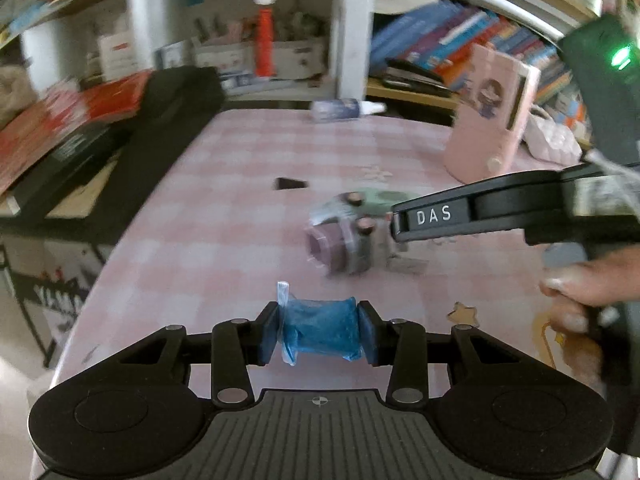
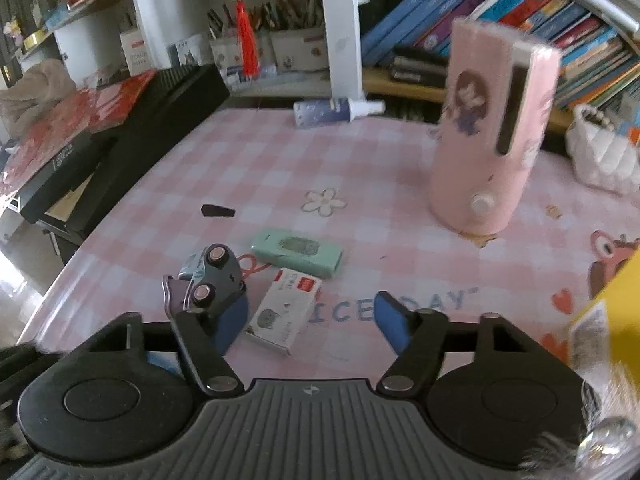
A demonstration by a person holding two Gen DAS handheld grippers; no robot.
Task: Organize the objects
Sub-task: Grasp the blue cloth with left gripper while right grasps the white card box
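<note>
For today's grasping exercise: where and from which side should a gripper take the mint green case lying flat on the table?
Grip the mint case across its short width, on the two long edges near the middle, coming from above. It lies flat, and the white box crowds its near side, so a level approach is probably blocked.

Left wrist view: purple camera-like toy (image 1: pixel 340 246) motion-blurred, can't identify; green case (image 1: pixel 384 197) half hidden behind right gripper's arm. Right wrist view: yellow object (image 2: pixel 612 312) cut off at edge.
</note>
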